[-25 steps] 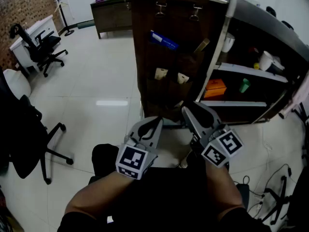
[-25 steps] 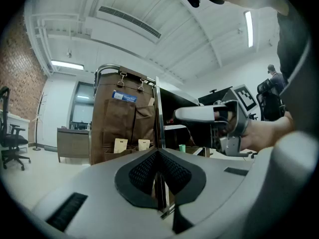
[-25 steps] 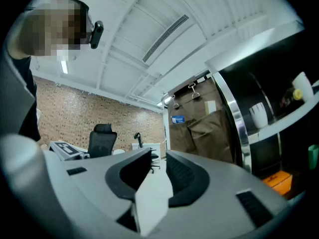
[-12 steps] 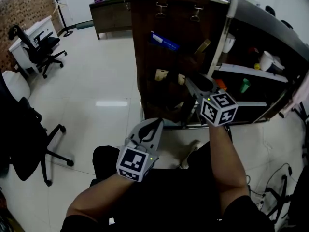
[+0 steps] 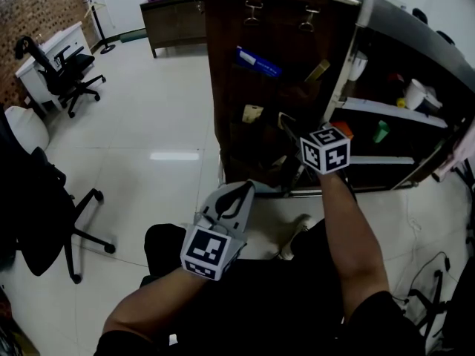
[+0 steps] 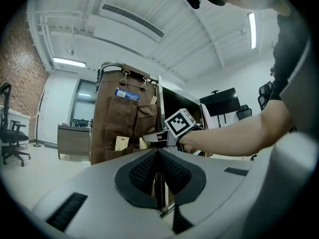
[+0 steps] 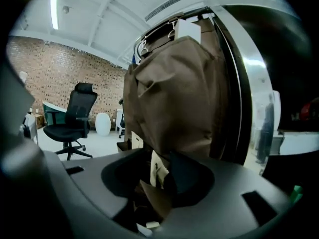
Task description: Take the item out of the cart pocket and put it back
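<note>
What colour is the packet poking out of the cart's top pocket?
Blue. The packet shows best in the head view.

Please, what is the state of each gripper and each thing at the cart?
Left grey gripper: shut, empty.
Right grey gripper: open; jaws have just been opening.
Cream paper card: between right jaws, ungripped, pocketed.
Blue flat packet: tilted, sticking out.
Brown fabric pocket organiser: hanging upright.
</note>
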Demonstrator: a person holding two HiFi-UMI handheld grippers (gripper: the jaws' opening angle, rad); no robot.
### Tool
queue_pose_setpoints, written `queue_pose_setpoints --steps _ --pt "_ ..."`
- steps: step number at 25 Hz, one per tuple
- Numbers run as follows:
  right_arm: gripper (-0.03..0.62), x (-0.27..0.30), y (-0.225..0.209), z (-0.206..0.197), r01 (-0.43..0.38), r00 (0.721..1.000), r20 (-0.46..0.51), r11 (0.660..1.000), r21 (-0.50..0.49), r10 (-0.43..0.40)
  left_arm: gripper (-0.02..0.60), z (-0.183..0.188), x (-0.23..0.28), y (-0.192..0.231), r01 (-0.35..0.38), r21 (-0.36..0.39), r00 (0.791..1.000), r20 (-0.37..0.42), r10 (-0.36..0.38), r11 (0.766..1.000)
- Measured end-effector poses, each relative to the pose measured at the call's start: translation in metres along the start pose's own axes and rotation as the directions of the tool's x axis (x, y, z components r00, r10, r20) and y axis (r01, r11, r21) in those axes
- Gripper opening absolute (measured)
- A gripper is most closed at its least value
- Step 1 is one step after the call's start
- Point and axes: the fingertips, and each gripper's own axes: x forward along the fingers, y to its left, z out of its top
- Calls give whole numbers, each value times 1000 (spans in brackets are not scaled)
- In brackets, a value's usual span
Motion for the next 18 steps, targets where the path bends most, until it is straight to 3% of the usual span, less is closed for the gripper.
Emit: queue_pose_setpoints --steps 9,13,18 --pt "169 14 4 -24 -27 996 -87 999 -32 24 0 0 1 0 -1 3 1000 0 1 1000" --pt "103 16 9 -34 -57 993 -107 998 -14 55 0 0 1 0 2 -2 1000 -1 -2 1000" --pt "74 11 16 -26 -70 993 -93 997 -32 67 0 0 1 0 3 2 1000 -3 -3 1000"
